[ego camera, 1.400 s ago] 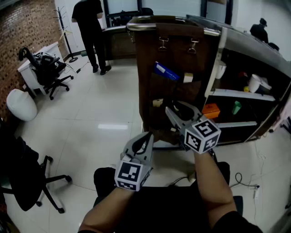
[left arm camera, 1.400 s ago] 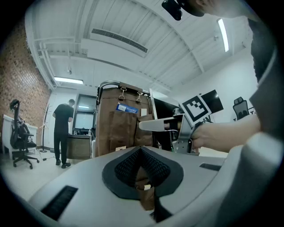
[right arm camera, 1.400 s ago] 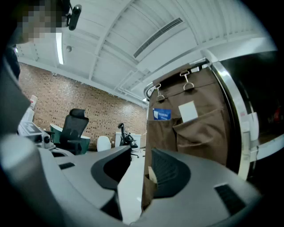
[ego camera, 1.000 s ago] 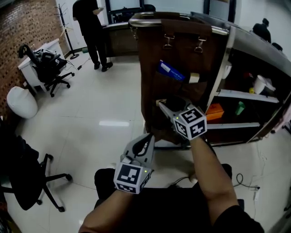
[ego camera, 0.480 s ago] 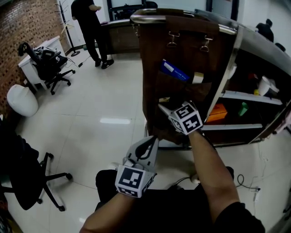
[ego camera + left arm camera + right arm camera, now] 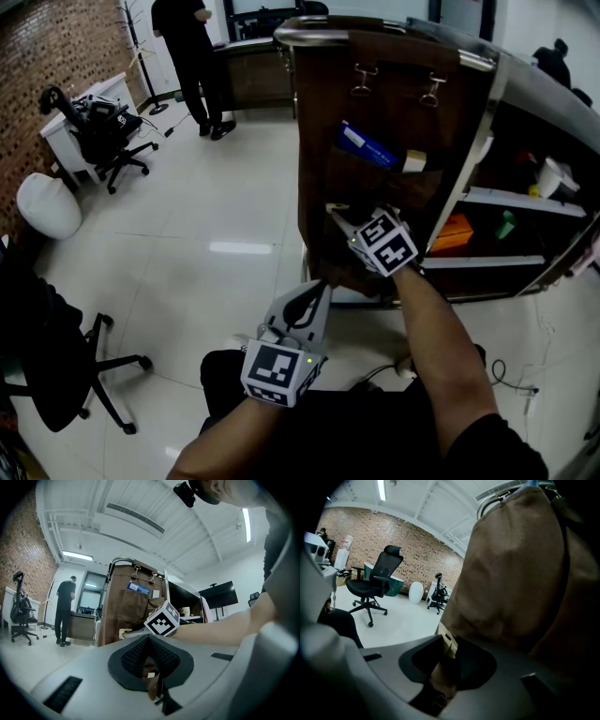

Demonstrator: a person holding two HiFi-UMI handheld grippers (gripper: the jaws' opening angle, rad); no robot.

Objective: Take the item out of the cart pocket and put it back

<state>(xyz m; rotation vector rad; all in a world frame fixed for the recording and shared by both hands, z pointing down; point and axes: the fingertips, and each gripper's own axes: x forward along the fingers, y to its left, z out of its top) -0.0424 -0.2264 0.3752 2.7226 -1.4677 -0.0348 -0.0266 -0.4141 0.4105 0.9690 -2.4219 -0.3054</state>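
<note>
Left gripper (image 6: 317,287): pinched shut on pocket fabric (image 6: 151,688).
Right gripper (image 6: 331,215): we see jaws just closing, clamped on cream item (image 6: 449,641).
Around: shelves (image 6: 511,200) right, open floor (image 6: 187,206) left.

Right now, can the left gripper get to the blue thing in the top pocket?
Probably yes. The blue thing sticks out of its pocket with nothing over it, and the left gripper hangs low, left of the right arm, so it would need to lift.
</note>
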